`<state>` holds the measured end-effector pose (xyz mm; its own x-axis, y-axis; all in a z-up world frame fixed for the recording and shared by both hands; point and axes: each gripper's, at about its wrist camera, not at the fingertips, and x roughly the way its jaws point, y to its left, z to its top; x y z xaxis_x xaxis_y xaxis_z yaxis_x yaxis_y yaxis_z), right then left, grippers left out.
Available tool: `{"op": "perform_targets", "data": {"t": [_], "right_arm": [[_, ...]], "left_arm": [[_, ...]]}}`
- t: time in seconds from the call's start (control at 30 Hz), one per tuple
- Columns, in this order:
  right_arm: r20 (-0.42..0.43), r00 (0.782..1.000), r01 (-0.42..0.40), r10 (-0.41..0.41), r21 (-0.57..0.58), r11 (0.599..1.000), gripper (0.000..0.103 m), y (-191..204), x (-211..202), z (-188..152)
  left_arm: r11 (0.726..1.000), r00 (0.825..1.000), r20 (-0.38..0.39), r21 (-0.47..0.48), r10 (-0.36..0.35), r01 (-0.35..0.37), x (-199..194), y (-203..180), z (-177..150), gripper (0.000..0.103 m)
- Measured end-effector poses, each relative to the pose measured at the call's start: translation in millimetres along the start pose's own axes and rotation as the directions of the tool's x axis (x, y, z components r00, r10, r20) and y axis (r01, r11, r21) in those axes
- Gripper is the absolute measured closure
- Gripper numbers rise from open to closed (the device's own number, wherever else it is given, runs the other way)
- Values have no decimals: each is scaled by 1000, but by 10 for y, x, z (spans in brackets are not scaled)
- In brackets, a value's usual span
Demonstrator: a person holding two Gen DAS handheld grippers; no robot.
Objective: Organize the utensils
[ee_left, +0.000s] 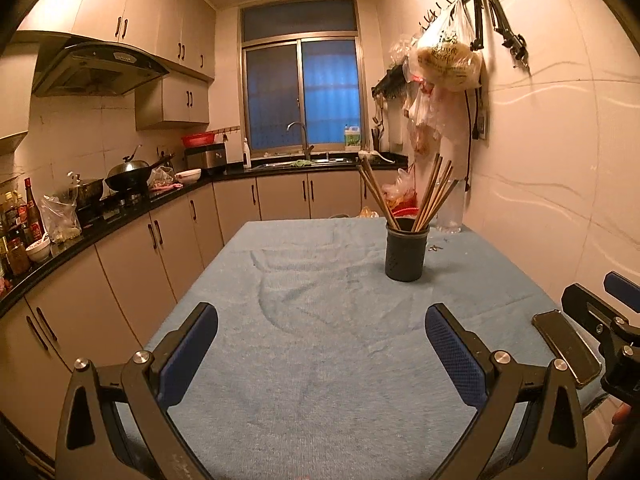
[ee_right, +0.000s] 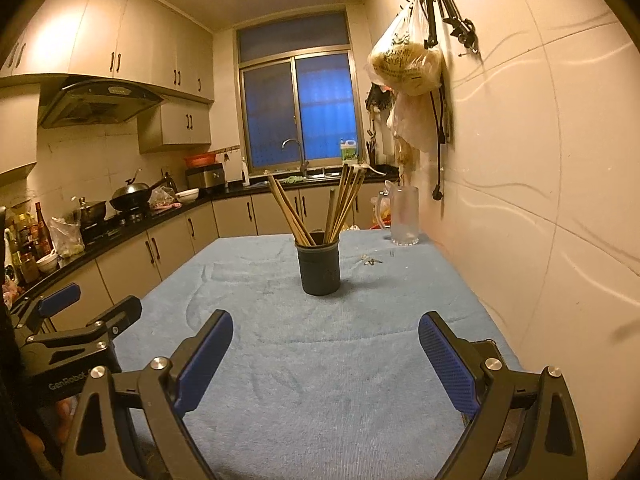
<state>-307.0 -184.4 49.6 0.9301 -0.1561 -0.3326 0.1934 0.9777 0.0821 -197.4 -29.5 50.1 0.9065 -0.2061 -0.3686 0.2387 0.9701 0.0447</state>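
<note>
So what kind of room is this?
A home kitchen, it seems: a steel sink with tap under the window, a dark wok on the stove, and wooden chopsticks in a black cup.

warm yellowish light fills a narrow kitchen: cream cabinets [ee_left: 120, 16] above a black worktop [ee_left: 100, 224], a range hood [ee_left: 100, 66], a blue-lit window [ee_right: 298, 110] over the sink [ee_left: 298, 162], pale wall [ee_right: 540, 160] hung with plastic bags [ee_right: 408, 64].

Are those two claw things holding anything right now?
No. The left gripper and right gripper are both open and empty; the chopsticks stand in the dark holder, untouched.
</note>
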Motion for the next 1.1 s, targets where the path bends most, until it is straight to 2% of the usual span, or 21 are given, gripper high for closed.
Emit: {"op": "perform_targets", "data": {"t": [0.67, 1.1], "right_arm": [[28, 1000, -4, 4, -3, 1000, 7, 0, -164, 9], [28, 1000, -1, 1, -2, 1000, 7, -17, -161, -2]], "left_arm": [[1000, 999, 52, 12, -2, 1, -259, -65, -8, 0], [1000, 998, 61, -19, -14, 15, -248, -28, 3, 0]]}}
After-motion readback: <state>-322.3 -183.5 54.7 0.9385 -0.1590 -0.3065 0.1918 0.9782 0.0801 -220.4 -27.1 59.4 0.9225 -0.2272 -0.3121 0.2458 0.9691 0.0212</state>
